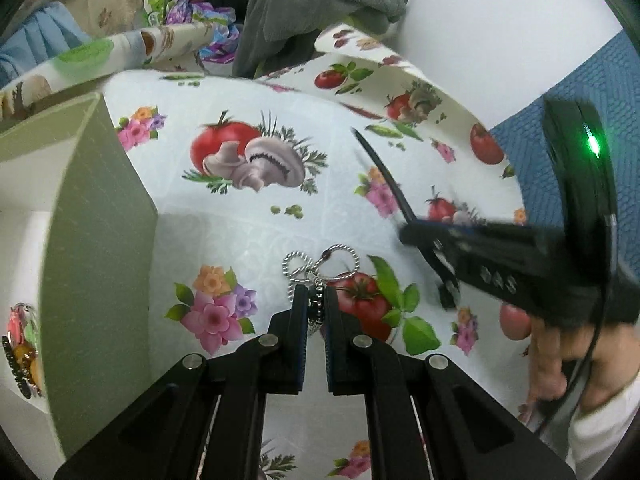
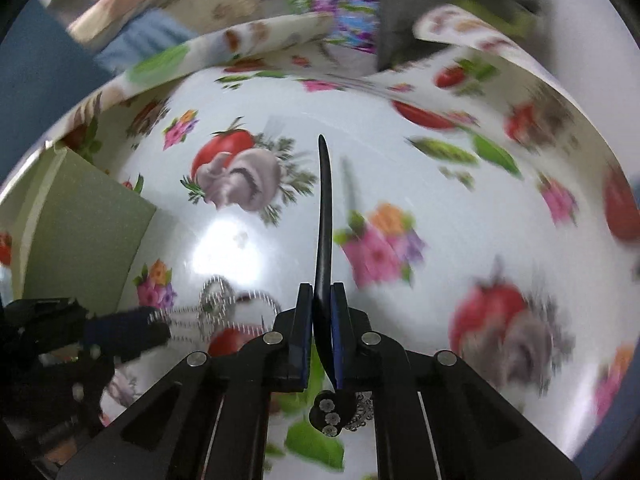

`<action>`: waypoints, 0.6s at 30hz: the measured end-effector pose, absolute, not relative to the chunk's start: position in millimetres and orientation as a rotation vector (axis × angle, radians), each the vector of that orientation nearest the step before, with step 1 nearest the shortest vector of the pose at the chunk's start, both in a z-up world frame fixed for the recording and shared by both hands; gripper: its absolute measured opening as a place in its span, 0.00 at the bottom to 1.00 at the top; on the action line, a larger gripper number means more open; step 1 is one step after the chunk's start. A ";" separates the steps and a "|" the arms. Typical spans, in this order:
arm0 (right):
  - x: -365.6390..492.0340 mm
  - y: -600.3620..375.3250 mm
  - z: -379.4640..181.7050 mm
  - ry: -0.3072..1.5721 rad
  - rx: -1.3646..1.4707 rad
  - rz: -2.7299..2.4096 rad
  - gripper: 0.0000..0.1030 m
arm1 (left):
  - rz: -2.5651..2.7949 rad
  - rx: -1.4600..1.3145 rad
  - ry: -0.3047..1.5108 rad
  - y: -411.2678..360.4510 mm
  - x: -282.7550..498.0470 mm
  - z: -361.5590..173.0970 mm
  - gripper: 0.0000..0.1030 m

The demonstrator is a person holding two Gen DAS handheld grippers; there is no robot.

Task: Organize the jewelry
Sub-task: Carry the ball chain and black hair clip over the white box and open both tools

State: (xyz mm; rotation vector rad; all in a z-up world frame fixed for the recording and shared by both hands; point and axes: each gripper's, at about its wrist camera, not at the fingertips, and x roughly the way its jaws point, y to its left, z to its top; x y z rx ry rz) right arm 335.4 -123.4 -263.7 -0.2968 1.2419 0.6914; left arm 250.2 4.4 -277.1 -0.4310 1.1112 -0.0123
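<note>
My left gripper is shut on a silver twisted chain, whose loops lie on the tablecloth just ahead of the fingertips. The right wrist view shows that chain stretched from the left gripper at the lower left. My right gripper is shut on a long black hair clip that sticks out forward; its rhinestone end hangs behind the fingers. In the left wrist view the right gripper hovers to the right with the clip pointing up-left. An open green box stands at the left.
Inside the green box, beaded jewelry lies at its bottom. The tablecloth, printed with tomatoes and flowers, curls up at the back. A grey cloth and colourful wrappers are piled behind it. A hand holds the right gripper.
</note>
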 end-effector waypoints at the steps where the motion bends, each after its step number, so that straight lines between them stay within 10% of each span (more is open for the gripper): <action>1: 330.0 -132.8 -259.3 1.244 -0.266 0.662 0.06 | -0.015 -0.434 1.110 4.1 249.3 -274.1 0.05; 18: 253.0 -177.8 -169.4 1.165 -0.081 0.492 0.06 | -0.056 -0.388 1.025 -6.5 216.8 -174.6 0.05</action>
